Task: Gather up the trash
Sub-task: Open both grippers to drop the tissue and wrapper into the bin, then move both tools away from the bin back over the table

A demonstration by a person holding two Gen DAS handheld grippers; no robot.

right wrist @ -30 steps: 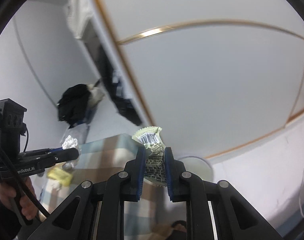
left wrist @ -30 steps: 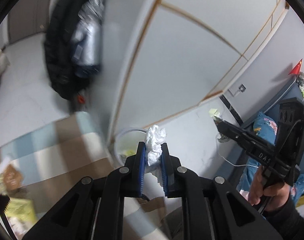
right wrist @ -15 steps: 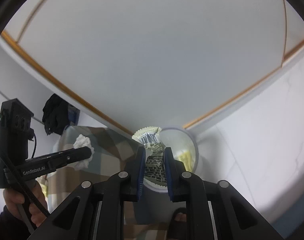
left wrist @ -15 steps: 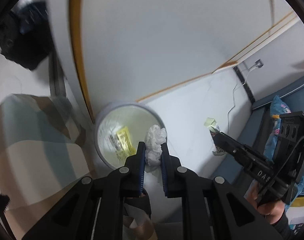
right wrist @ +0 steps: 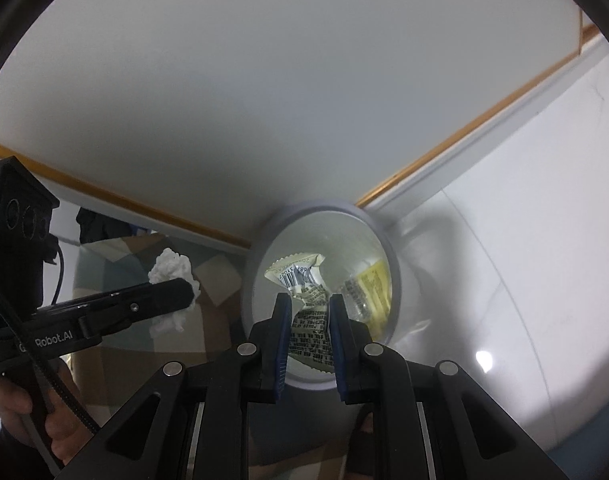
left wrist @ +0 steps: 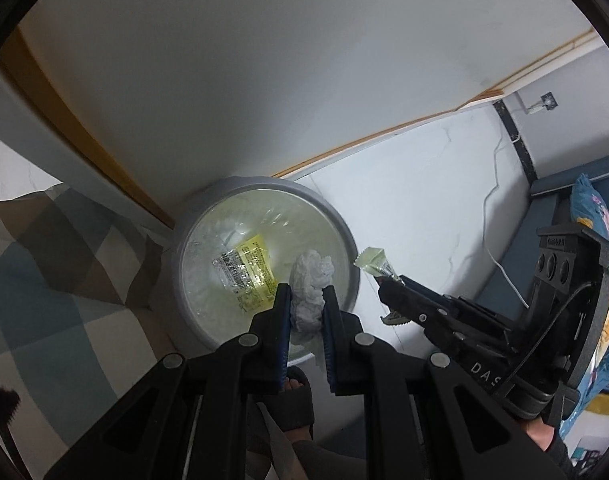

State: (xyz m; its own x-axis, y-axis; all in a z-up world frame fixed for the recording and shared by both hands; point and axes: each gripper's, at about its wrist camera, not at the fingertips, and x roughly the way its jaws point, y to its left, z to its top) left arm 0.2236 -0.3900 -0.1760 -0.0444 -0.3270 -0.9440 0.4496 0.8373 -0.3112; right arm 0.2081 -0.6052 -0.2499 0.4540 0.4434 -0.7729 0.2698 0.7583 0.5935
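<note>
My left gripper is shut on a crumpled white tissue and hangs over the round grey trash bin, which has a clear liner. A yellow packet lies inside the bin. My right gripper is shut on a pale green snack wrapper with a barcode, held above the bin's opening. In the left wrist view the right gripper sits just right of the bin's rim with the wrapper sticking out. In the right wrist view the left gripper and tissue are at left.
The bin stands on a white floor against a white cabinet with wood trim. A checked cloth lies left of the bin. A sandalled foot is just below it. A blue sofa and a white cable are at right.
Both grippers have come down and tilted toward the floor, still holding the tissue and the wrapper. The bin has grown from a small shape at the edge into a large opening under both grippers.
</note>
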